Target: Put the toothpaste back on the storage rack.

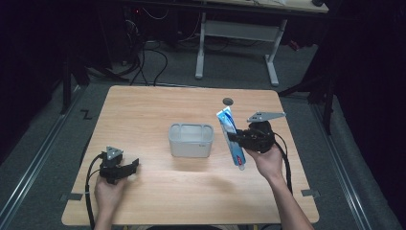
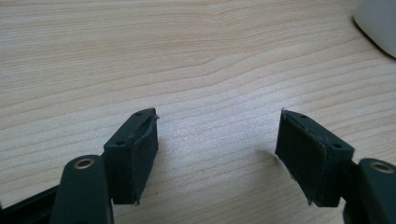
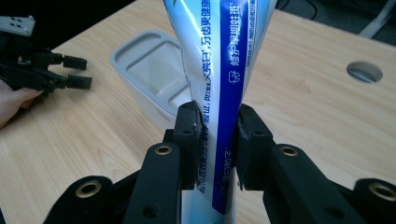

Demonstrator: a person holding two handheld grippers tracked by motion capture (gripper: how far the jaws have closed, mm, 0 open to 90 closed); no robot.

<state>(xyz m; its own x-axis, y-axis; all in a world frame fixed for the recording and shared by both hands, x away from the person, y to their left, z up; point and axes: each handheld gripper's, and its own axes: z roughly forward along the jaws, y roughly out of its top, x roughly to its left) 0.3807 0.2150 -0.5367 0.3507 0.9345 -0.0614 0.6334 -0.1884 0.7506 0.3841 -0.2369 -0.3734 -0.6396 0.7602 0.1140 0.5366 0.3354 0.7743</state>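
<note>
The right gripper [image 1: 238, 138] pinches a blue-and-white toothpaste tube [image 1: 231, 136] across its middle, both pads pressed flat on its sides. The tube hangs clear of the wooden table [image 1: 143, 110], just right of the grey plastic bin [image 1: 191, 140], tilted with its cap end low; the cap itself is too blurred to make out. The left gripper [image 1: 130, 166] rests on the table well left of the bin, its jaws spread with nothing between them.
</note>
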